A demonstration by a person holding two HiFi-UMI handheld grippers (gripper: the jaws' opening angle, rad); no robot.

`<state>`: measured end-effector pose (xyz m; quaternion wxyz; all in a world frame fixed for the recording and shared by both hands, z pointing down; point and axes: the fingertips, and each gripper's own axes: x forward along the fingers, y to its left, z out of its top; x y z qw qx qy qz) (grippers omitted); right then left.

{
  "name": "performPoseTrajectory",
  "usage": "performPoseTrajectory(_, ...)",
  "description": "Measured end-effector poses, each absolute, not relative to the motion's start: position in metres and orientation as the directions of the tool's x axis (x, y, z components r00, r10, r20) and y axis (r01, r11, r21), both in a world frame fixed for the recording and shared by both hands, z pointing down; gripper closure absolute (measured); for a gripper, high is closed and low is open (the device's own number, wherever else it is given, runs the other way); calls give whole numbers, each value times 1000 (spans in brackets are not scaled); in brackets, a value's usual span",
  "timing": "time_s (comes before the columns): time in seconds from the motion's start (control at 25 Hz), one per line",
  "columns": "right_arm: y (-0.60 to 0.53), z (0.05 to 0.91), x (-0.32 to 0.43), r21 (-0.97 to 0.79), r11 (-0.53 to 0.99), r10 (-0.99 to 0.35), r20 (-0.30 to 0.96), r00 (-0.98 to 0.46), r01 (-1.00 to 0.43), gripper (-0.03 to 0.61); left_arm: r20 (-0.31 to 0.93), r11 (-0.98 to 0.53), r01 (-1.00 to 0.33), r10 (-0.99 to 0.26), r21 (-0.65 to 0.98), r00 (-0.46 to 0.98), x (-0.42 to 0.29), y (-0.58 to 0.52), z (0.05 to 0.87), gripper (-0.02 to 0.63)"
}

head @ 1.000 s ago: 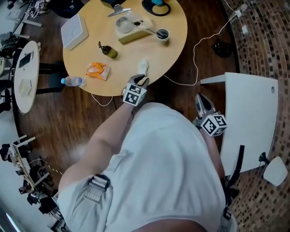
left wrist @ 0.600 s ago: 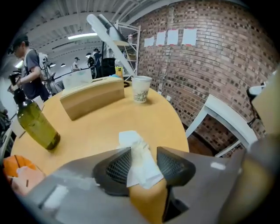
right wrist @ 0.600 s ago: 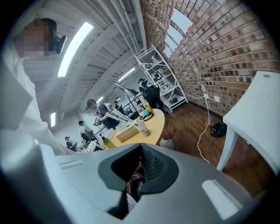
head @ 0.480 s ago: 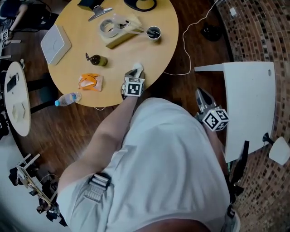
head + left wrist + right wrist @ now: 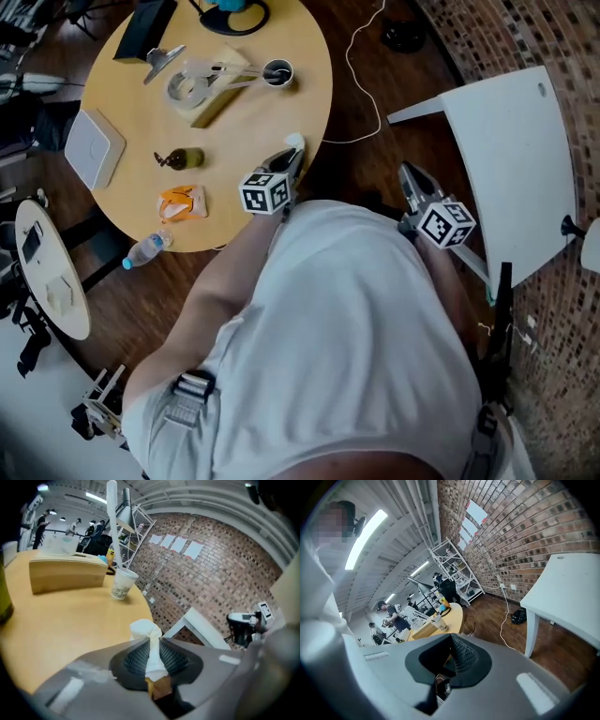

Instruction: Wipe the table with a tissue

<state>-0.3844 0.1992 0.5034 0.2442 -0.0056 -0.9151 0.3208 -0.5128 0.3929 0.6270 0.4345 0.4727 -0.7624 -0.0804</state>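
Note:
A white tissue [image 5: 294, 142] sticks out of my left gripper [image 5: 292, 156] at the near right edge of the round yellow table [image 5: 244, 122]. In the left gripper view the tissue [image 5: 146, 632] is pinched as a twisted strip between the two ribbed pads, its crumpled end over the table [image 5: 47, 630]. The jaws of the left gripper [image 5: 151, 641] are closing on it. My right gripper [image 5: 409, 174] hangs off the table, above the wooden floor beside the person's body. In the right gripper view the jaws of the right gripper [image 5: 450, 637] meet with nothing between them.
On the table stand a paper cup [image 5: 277, 72], a wooden box with tape [image 5: 202, 84], a small dark bottle [image 5: 180, 157], an orange packet [image 5: 181, 202], a white pad [image 5: 94, 148] and a water bottle [image 5: 145, 250]. A white table [image 5: 511, 159] stands right; a white cable [image 5: 354, 56] crosses the floor.
The left gripper has slid along the table's near edge toward the right and rolled, with the tissue still in it. The right gripper has hardly moved. The head view has swung.

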Motion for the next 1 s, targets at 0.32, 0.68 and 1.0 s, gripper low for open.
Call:
performPoseTrajectory(0.32,178,506,-342,-562,771,-8,465,-885,-301,571,368,217,-703,-927,678,69,-481,312,583,546)
performPoseTrajectory(0.68,155,511,-276,-563,704,-163,465,-870,-433,571,312,2,-772,-915,635,254,-438,245,562,546)
performPoseTrajectory(1.0,120,507,-211,-587,652,-265,417,-869,-480,571,341,-115,-804,-864,584,371,-368,188,547,546)
